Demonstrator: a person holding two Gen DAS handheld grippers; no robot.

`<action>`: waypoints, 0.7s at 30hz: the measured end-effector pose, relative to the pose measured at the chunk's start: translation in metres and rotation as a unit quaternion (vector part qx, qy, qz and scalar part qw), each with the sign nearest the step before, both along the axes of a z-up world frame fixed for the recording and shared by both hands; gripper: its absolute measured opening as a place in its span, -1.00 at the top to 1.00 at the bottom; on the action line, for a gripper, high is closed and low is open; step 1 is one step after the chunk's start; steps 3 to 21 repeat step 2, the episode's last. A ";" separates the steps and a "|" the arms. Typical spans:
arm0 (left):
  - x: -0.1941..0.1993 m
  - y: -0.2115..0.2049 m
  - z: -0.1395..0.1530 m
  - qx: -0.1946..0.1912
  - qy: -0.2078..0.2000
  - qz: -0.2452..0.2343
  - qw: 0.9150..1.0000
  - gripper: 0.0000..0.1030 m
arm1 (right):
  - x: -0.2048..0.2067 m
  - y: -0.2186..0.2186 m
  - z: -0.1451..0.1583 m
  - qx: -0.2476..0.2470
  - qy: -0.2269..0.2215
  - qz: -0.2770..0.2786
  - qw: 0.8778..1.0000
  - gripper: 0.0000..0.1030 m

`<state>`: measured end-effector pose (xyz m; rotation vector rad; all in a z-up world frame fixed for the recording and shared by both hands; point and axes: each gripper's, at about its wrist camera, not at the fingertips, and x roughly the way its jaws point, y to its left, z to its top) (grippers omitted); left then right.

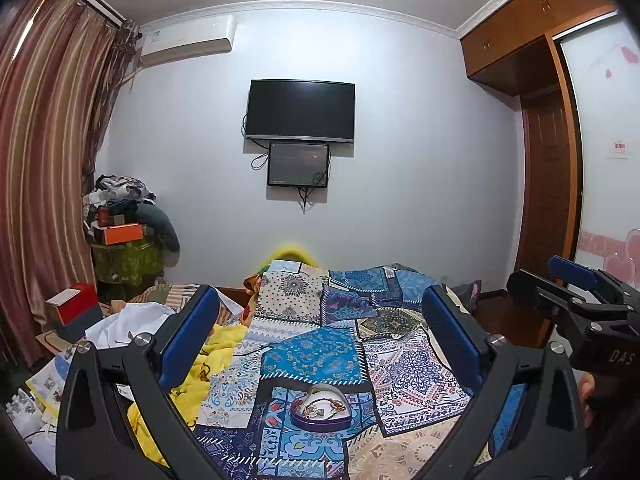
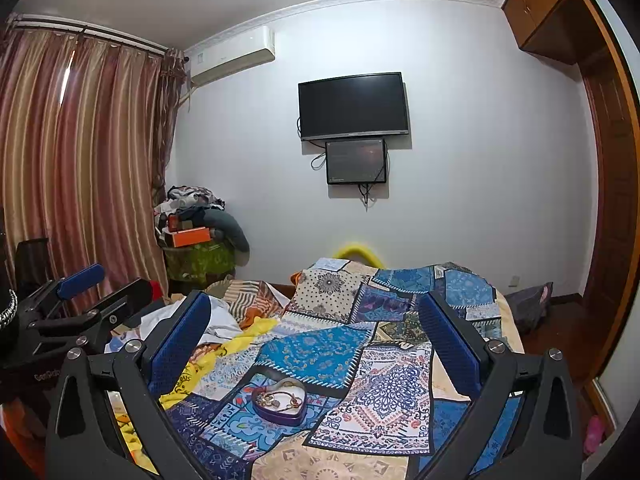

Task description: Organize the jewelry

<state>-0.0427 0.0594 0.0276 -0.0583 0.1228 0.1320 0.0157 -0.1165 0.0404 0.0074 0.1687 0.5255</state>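
Observation:
A heart-shaped purple box (image 1: 321, 410) with a white lining lies on the patchwork bedspread (image 1: 404, 372), holding a red cord bracelet and small metal pieces. It also shows in the right wrist view (image 2: 280, 402). My left gripper (image 1: 320, 320) is open and empty, raised above and behind the box. My right gripper (image 2: 316, 320) is open and empty too, raised over the bedspread (image 2: 384, 384), with the box between its fingers in view. The right gripper shows at the right edge of the left view (image 1: 576, 292); the left gripper shows at the left of the right view (image 2: 92, 292).
Yellow cloth (image 1: 216, 356), white cloth and papers lie on the bed's left side. A red box (image 1: 74, 306) and a piled-up stand (image 1: 124, 236) are by the curtain. A TV (image 1: 300, 110) hangs on the far wall; a wardrobe (image 1: 548, 184) is right.

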 end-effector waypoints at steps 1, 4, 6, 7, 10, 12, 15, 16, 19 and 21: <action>0.000 0.001 0.000 0.000 0.000 0.000 1.000 -0.98 | 0.000 0.000 0.000 0.000 0.001 0.000 1.000 -1.00; 0.001 0.000 0.000 0.001 0.001 0.001 1.000 -0.98 | 0.001 0.000 0.000 -0.001 0.001 0.000 1.000 -1.00; 0.001 0.000 0.000 0.001 0.001 0.001 1.000 -0.98 | 0.001 0.000 0.000 -0.001 0.001 0.000 1.000 -1.00; 0.001 0.000 0.000 0.001 0.001 0.001 1.000 -0.98 | 0.001 0.000 0.000 -0.001 0.001 0.000 1.000 -1.00; 0.001 0.000 0.000 0.001 0.001 0.001 1.000 -0.98 | 0.001 0.000 0.000 -0.001 0.001 0.000 1.000 -1.00; 0.001 0.000 0.000 0.001 0.001 0.001 1.000 -0.98 | 0.001 0.000 0.000 -0.001 0.001 0.000 1.000 -1.00; 0.001 0.000 0.000 0.001 0.001 0.001 1.000 -0.98 | 0.001 0.000 0.000 -0.001 0.001 0.000 1.000 -1.00; 0.001 0.000 0.000 0.001 0.001 0.001 1.000 -0.98 | 0.001 0.000 0.000 -0.001 0.001 0.000 1.000 -1.00; 0.001 0.000 0.000 0.001 0.001 0.001 1.000 -0.98 | 0.001 0.000 0.000 -0.001 0.001 0.000 1.000 -1.00; 0.001 0.000 0.000 0.001 0.001 0.001 1.000 -0.98 | 0.001 0.000 0.000 -0.001 0.001 0.000 1.000 -1.00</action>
